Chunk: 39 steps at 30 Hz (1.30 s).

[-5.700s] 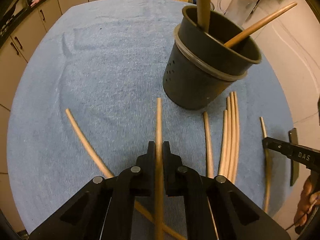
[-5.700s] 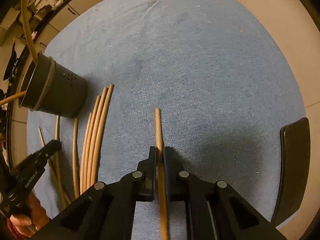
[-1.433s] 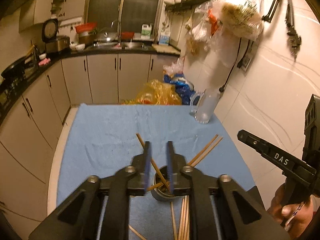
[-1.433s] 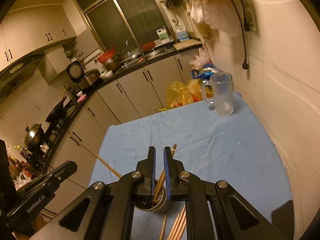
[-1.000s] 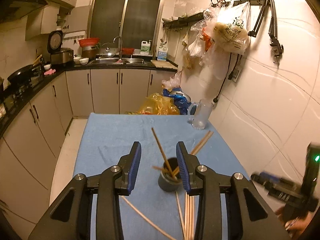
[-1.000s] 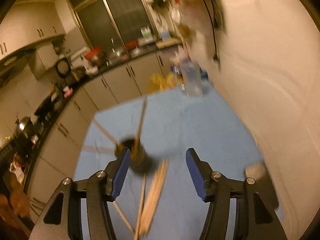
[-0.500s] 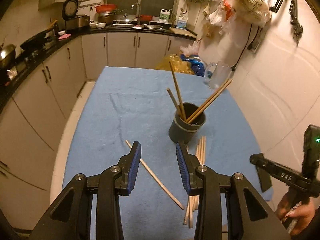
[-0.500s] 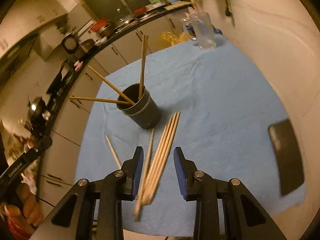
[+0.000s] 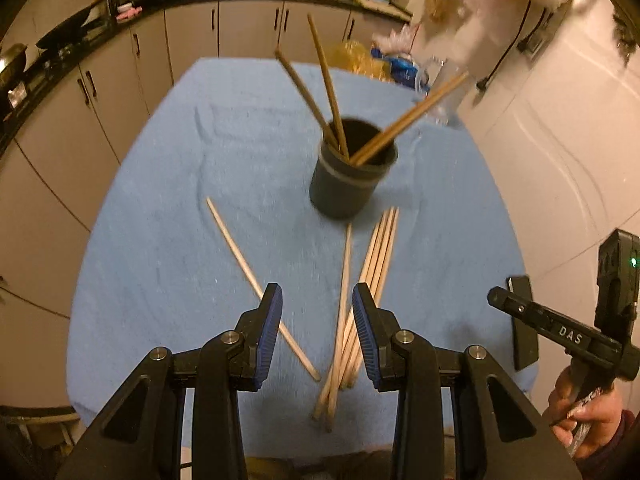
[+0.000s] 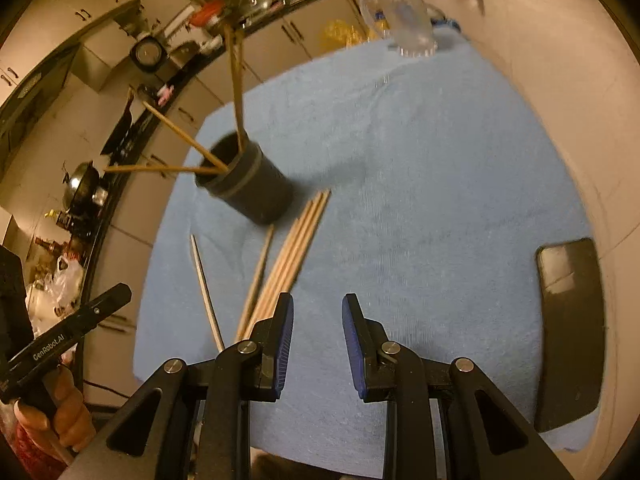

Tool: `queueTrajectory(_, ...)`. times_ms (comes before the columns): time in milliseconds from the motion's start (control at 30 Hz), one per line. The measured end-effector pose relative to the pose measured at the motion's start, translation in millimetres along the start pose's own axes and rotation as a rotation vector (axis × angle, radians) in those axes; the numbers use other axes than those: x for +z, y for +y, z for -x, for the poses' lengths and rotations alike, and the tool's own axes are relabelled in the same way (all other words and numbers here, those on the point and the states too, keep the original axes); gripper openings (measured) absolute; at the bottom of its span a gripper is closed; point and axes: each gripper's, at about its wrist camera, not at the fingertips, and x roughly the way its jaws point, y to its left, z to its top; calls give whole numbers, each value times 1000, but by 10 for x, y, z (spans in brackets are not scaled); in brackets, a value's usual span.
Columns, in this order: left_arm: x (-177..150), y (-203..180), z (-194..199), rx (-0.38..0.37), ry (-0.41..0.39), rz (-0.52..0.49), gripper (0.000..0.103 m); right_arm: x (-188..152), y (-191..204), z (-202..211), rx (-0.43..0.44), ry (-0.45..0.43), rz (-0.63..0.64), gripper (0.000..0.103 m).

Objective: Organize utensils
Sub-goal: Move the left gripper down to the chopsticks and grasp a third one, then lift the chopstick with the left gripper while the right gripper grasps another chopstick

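Observation:
A dark cup (image 9: 346,184) (image 10: 256,188) stands on the blue towel (image 9: 160,248) (image 10: 420,200) with several chopsticks (image 9: 326,80) (image 10: 236,80) leaning out of it. In front of it lie a bundle of chopsticks (image 9: 372,272) (image 10: 296,248), one loose stick (image 9: 344,280) (image 10: 260,272) and another slanting at the left (image 9: 240,248) (image 10: 204,280). My left gripper (image 9: 317,300) hangs open above the near ends of these sticks. My right gripper (image 10: 317,304) hovers over bare towel right of the bundle, its jaws closing with nothing between them.
A flat black slab (image 10: 568,320) (image 9: 522,328) lies at the towel's right edge by the wall. A glass mug (image 10: 408,20) stands at the far end. Cabinets run along the left. A hand (image 9: 588,420) holds the other tool at the lower right.
Both grippers have dropped and tipped down toward the table, so the cup and loose sticks loom larger. The right jaws have narrowed. The sticks held earlier now stand in the cup.

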Motion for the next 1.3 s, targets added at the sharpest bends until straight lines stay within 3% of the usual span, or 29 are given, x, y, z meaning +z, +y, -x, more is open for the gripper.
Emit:
queueTrajectory(133,9,-8,-230,-29,45,-32,35,-22,-47,-204,-7,57,-25,27)
queueTrajectory(300,94,-74,-678,-94,104,-104,35,53,-38,-234,-59,61,-68,28)
queueTrajectory(567,237,-189,-1299,-150,193,-146,18,227,60,-453,-81,46,-145,27)
queueTrajectory(767,240,-369,-1581,-126,228,-207,6,367,32,-689,-81,55,-198,27)
queueTrajectory(1033,186,-234,-1537,-115,209,-198,6,528,83,-1061,-95,118,-201,24)
queueTrajectory(1300,194,25,-1504,-129,199,-170,6,601,205,-1383,-154,173,-169,11)
